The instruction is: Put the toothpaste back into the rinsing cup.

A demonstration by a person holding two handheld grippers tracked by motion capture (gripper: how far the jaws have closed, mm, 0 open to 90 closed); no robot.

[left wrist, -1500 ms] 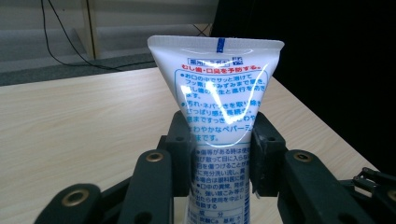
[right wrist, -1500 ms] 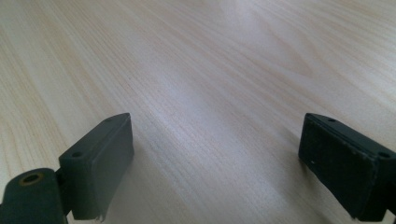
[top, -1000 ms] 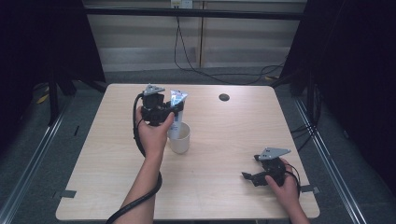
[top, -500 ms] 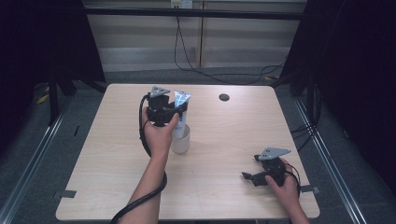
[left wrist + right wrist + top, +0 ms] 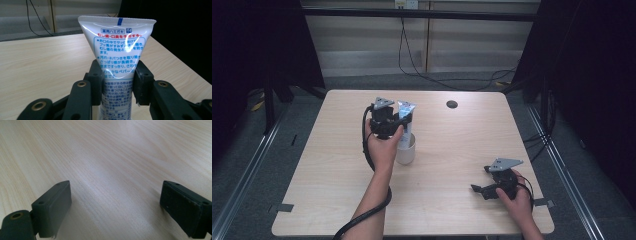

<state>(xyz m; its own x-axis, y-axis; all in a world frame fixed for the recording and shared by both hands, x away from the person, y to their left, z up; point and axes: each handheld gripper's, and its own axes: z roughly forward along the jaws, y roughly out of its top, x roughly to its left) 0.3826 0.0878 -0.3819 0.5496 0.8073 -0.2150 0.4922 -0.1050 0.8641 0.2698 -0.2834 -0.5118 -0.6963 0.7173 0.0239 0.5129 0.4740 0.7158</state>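
Note:
A white toothpaste tube [image 5: 405, 111] with blue and red print stands upright, crimped end up, and its lower end reaches down into a white cup [image 5: 406, 150] near the table's middle. My left gripper [image 5: 404, 122] is shut on the tube; in the left gripper view both jaws press the tube [image 5: 117, 42] at mid-height, the left gripper [image 5: 117, 76] hiding its lower part. The right gripper [image 5: 480, 190] rests low over the table near the front right corner, open. In the right gripper view the right gripper [image 5: 125, 207] has bare wood between its wide-apart jaws.
A dark round hole [image 5: 452, 104] sits in the wooden table [image 5: 462, 145] at the back right. Cables trail on the floor behind the table. Dark curtains stand at both sides.
The left gripper has shifted slightly right and down with the tube, bringing it over the cup. The right gripper has stayed where it was.

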